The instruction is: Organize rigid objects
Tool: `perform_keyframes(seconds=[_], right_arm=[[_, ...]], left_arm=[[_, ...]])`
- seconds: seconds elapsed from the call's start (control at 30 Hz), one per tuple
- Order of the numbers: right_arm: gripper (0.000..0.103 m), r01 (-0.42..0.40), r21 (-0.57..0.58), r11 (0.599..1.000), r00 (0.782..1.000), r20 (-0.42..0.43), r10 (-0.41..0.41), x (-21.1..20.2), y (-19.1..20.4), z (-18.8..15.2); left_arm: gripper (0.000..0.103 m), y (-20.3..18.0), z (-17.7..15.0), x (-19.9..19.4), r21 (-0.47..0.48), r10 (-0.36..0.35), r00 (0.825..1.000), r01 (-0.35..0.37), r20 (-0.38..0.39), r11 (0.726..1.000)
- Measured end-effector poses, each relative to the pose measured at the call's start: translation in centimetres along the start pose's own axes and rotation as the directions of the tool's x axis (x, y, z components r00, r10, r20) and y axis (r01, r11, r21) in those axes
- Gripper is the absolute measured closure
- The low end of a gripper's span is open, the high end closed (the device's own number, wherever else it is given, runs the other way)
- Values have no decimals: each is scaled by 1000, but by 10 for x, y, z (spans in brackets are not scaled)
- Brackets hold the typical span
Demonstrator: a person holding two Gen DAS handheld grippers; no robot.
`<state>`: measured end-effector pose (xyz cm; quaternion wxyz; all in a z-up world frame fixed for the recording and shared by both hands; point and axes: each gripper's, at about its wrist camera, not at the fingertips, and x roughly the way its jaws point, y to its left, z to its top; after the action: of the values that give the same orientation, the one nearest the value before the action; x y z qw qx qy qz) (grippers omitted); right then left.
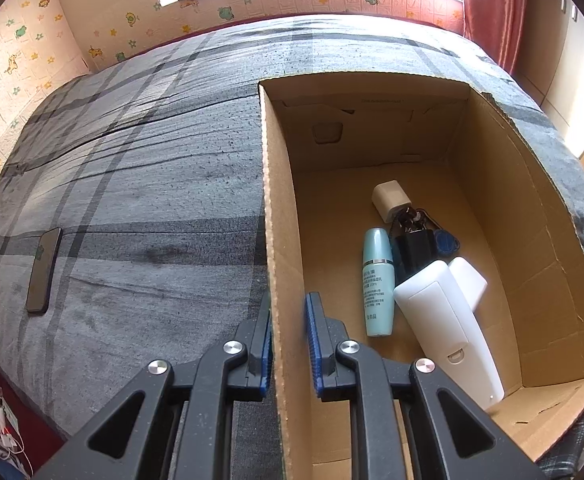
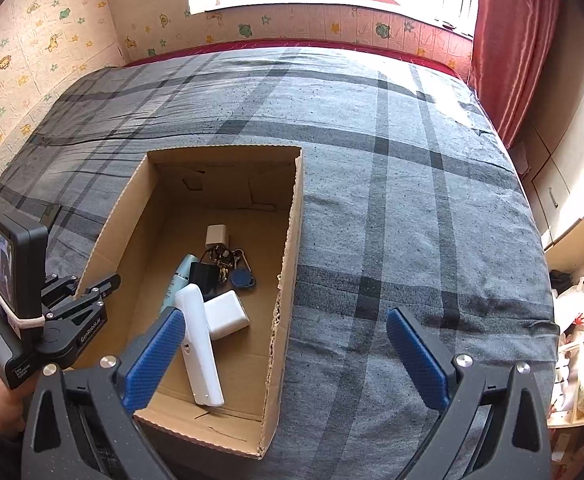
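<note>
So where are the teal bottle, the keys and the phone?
Teal bottle (image 1: 378, 280), left wrist view, label.
Keys (image 2: 228, 262), right wrist view, key bunch.
Phone (image 1: 44, 270), left wrist view, dark screen.

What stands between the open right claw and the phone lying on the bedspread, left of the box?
The cardboard box lies between them: the phone is on its far side from the right claw. The left claw, shut on the box's left wall, also sits in that line.
</note>
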<state>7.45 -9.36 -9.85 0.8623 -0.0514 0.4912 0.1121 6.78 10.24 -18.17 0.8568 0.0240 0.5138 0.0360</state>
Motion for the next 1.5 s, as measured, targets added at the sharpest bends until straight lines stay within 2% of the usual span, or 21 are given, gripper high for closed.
perform_keyframes(seconds=[0.07, 0.13, 0.17, 0.2, 0.27, 0.37, 0.43, 0.5, 0.57, 0.63, 0.67, 1.07, 1.13, 1.23, 1.5], right_arm=[[0, 0, 4, 1000, 1000, 8, 0, -3, -1, -1], [0, -2, 7, 1000, 1000, 14, 2, -6, -1, -1], [0, -4, 7, 1000, 1000, 17, 4, -7, -1, -2], [0, -4, 8, 1000, 1000, 18, 4, -9, -1, -3], [0, -5, 8, 1000, 1000, 24, 5, -11, -1, -4], [0, -6, 8, 1000, 999, 35, 5, -17, -1, -6], [0, -2, 7, 1000, 999, 46, 2, -21, -1, -7], [0, 6, 3, 1000, 998, 58, -6, -26, 0, -8], [0, 8, 2, 1000, 997, 70, -8, -32, 0, -9], [0, 10, 2, 1000, 997, 80, -10, -38, 0, -10], [0, 12, 0, 1000, 996, 85, -12, -41, 0, -10], [0, 44, 8, 999, 990, 136, -45, -91, -2, -24], [0, 46, 18, 999, 987, 151, -48, -102, -3, -26], [0, 39, 31, 999, 985, 166, -44, -114, -5, -28], [0, 22, 40, 999, 984, 178, -28, -127, -2, -40]], left_arm=[[79, 0, 0, -5, 1, 16, 1000, -16, 8, 1000], [64, 2, 1, -12, -2, 31, 999, -31, 23, 1000], [52, 3, 2, -16, -9, 31, 999, -31, 29, 999], [46, 5, 2, -19, -16, 31, 999, -30, 34, 999], [45, 7, 2, -26, -23, 33, 999, -32, 41, 999], [31, 7, 1, -35, -18, 38, 998, -38, 42, 999], [29, 6, 0, -44, -15, 36, 998, -35, 54, 999], [17, 4, 0, -54, -13, 30, 997, -29, 67, 999], [15, 1, -1, -65, -11, 16, 997, -15, 80, 1000], [8, -2, -1, -75, 0, -8, 996, 8, 89, 1000], [0, -4, -3, -80, 2, -21, 995, 21, 94, 1000], [0, -22, -15, -157, -1, -14, 985, 15, 174, 1000], [0, -25, -18, -165, 0, -17, 984, 17, 177, 1000], [0, -31, -23, -173, -5, 19, 984, -18, 180, 1000], [0, -43, -32, -194, 2, -17, 974, 17, 227, 1000]])
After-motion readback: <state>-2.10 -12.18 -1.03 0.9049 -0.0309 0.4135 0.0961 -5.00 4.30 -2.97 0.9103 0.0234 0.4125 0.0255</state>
